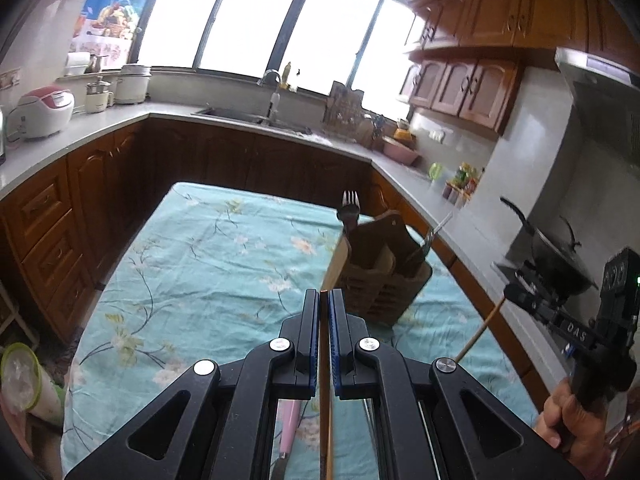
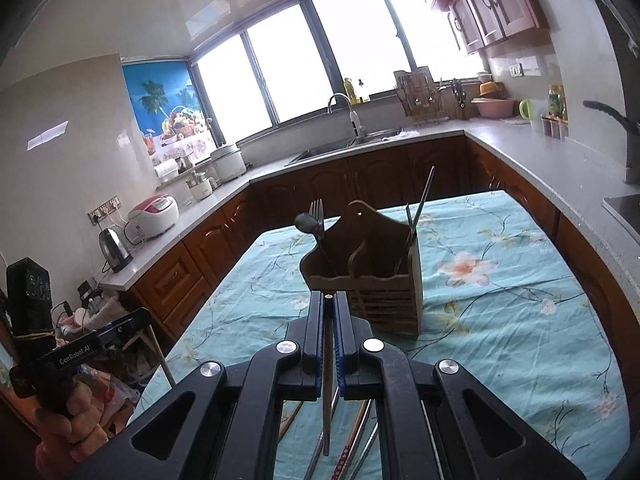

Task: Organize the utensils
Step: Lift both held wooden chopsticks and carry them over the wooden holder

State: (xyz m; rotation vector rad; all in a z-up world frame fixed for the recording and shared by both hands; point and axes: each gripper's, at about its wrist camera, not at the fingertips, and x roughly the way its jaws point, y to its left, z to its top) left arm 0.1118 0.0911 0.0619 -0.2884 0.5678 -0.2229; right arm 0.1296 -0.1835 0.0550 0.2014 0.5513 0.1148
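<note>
1. L gripper [image 1: 324, 294]: fingers clenched on a thin wooden chopstick [image 1: 329, 420], which runs down the narrow slot between the blue pads and out below them. Its tip just pokes past the fingertips.

2. R gripper [image 2: 330, 296]: fingers likewise clamped on a slim pale stick, prob. the matching chopstick [image 2: 327, 400]. It hangs below the pads, w/ its top end flush at the fingertips.

3. Wooden utensil caddy [image 2: 372, 280] stands upright on the floral teal tablecloth [image 2: 500, 300], straight ahead of the R fingers and near them. From the L fingers it sits ahead and a bit to the right.

4. Already in the caddy: a fork [image 2: 317, 212] and a dark spoon [image 2: 306, 223] in the left compartment, thin metal chopsticks [image 2: 420, 204] leaning in the right compartment.

5. More loose utensils lie on the cloth under both grippers, incl. a pink-handled one [image 1: 289, 424] beneath the L fingers; the rest are too hidden to name.

6. Step in hand, as I judge it: carry each held stick over the caddy and drop it into a slot.

7. To do it well: get the low end above the rim before moving in, aim for the right compartment w/ the other chopsticks, keep the stick near vertical, lower it inside before letting go. Go one hand at a time so the grippers don't clash, and avoid knocking the caddy over.
</note>
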